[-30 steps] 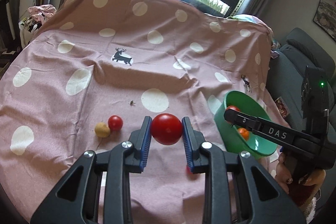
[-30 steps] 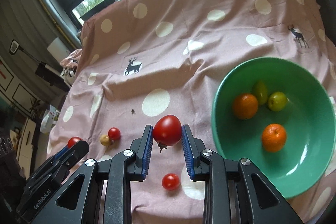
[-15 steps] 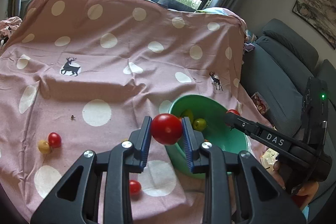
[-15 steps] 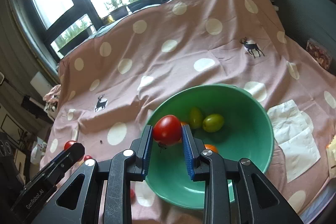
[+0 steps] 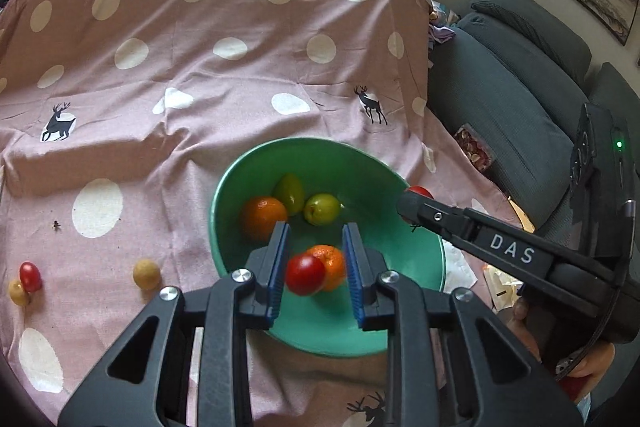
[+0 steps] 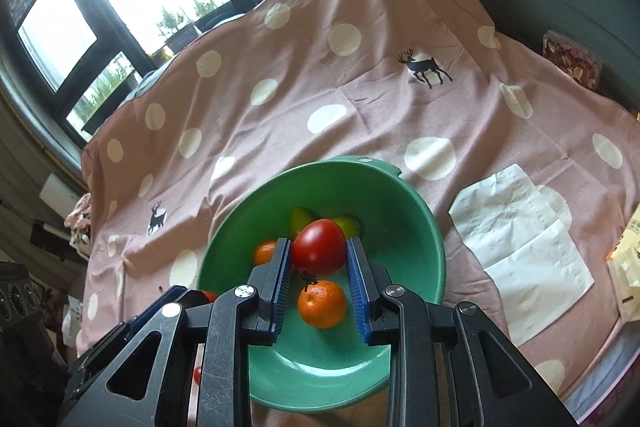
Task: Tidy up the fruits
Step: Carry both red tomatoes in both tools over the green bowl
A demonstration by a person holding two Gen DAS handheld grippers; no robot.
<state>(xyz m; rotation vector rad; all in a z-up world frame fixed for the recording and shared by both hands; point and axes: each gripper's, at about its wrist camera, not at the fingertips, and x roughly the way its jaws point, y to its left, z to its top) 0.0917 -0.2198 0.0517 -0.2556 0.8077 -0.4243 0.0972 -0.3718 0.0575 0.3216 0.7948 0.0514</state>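
Pink cloth (image 5: 240,87); tomato (image 5: 305,274) half hides orange (image 5: 335,261) in bowl (image 5: 404,259).

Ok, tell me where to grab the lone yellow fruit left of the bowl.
Grip the lone yellow fruit across its widest middle, coming straight down from above. It is small and round, lying free on the cloth with nothing touching it.

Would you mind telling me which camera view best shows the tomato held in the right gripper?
The right wrist view: the tomato sits whole and sharp between the right gripper's fingers, over the green bowl. The left wrist view shows only a red sliver behind that gripper's tip.
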